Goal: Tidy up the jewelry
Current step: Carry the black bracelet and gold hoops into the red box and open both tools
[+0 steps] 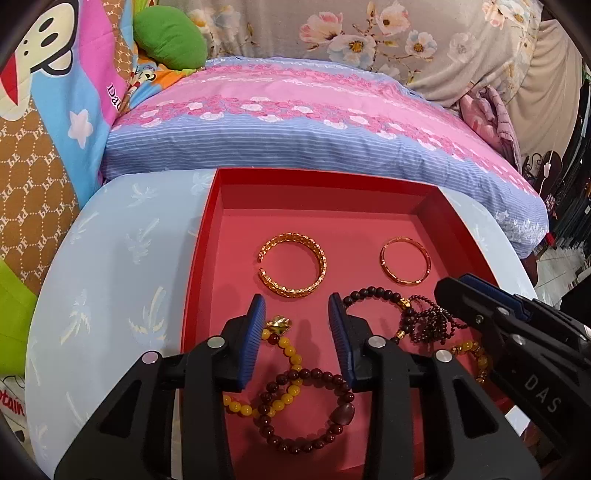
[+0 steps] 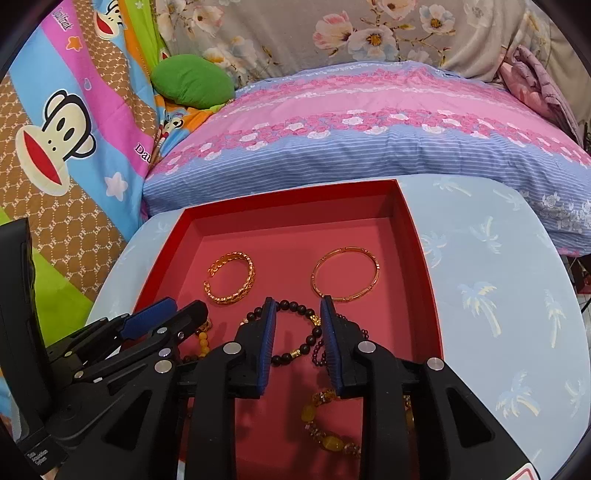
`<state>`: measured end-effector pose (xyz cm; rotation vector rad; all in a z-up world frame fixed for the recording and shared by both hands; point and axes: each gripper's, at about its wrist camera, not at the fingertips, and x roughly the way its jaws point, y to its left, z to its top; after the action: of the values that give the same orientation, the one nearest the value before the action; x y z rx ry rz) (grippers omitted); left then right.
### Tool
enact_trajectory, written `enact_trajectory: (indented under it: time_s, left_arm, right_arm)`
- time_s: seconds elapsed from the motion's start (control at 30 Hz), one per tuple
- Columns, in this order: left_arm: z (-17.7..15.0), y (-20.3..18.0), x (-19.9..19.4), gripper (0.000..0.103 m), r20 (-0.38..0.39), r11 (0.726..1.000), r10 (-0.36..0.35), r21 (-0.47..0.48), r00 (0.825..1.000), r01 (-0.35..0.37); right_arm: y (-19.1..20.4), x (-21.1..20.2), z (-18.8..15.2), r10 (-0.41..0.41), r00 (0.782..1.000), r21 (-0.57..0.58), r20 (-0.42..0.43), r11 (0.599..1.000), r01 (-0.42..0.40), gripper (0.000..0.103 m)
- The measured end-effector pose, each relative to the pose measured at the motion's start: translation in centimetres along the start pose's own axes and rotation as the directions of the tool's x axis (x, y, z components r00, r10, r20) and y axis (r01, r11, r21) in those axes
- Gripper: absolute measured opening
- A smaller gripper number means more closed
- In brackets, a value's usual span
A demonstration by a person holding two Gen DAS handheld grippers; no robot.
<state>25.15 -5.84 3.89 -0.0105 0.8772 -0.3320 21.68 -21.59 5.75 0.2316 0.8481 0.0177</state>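
Two gold metal bangles (image 1: 293, 268) lie spaced apart in the shallow red cardboard tray (image 1: 325, 184), while both black grippers, left (image 1: 297, 339) and right (image 2: 297, 341), hover open-jawed and empty over tangled bead bracelets (image 1: 306, 410) left to sort.

I am working at a small round table (image 1: 110, 258) covered in pale blue cloth printed with palm trees. It stands against a bed. Directly behind the table lies a pillow (image 1: 295, 122) in pink and blue stripes with bands of roses. Behind that, a grey floral sheet (image 1: 369, 33) is bunched up. To my left is a cartoon monkey quilt (image 2: 74, 122) in brown, pink and blue, with a green cushion (image 2: 192, 79) at its edge. White tiled floor (image 1: 554, 262) shows at far right. Lighting is even and bright.
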Motion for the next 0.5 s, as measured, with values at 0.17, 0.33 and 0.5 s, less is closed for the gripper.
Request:
enact_trajectory:
  time_s: [0.17,0.33,0.5]
  left_arm:
    - [0.0,-0.1,-1.2,0.035,0.021,1.0,0.001,0.0,1.0,-0.001]
    - [-0.3,-0.9,-2.8,0.036,0.038,1.0,0.008,0.021,0.999,-0.009]
    - [-1.2,-1.3,-4.7,0.044,0.057,0.999,0.022,0.028,0.998,-0.023]
  right_arm:
    - [0.7,-1.9,-0.5,-0.008,1.0,-0.033,0.03,0.999,0.009,0.027]
    - [1.5,-3.7,-1.3,-0.004,0.999,-0.053,0.047,0.999,0.006,0.027]
    - [2.0,-5.6,-2.4,-0.003,0.998,-0.059,0.059,0.998,0.006,0.027]
